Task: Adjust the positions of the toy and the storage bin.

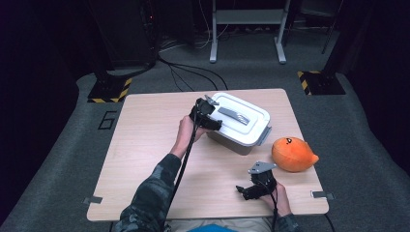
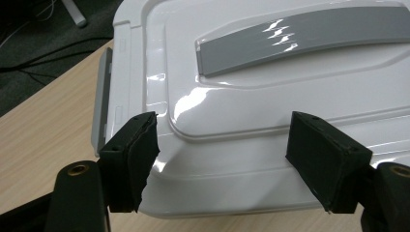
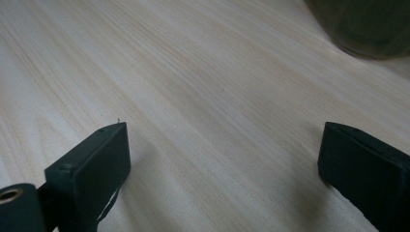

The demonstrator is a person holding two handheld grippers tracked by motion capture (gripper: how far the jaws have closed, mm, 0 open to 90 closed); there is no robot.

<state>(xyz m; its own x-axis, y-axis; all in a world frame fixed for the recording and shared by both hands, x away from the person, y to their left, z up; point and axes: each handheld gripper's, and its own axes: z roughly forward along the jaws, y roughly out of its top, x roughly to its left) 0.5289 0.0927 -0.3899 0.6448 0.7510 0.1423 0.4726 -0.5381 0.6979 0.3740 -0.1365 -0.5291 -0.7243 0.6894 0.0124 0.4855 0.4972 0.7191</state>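
Approach to lidded box (image 1: pixel 240 123): left gripper (image 2: pixel 222 162) open over lid edge.
Right gripper (image 3: pixel 225 176) rests open on worktop (image 1: pixel 145 145), clear of plush toy (image 1: pixel 293 153), leaving box access free.

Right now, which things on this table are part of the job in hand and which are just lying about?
In the job:
- white plastic lidded box with a grey handle
- left gripper, jaws open over the box's lid
- grey side latch

Lying about:
- orange plush toy
- right gripper, open over the bare wooden table
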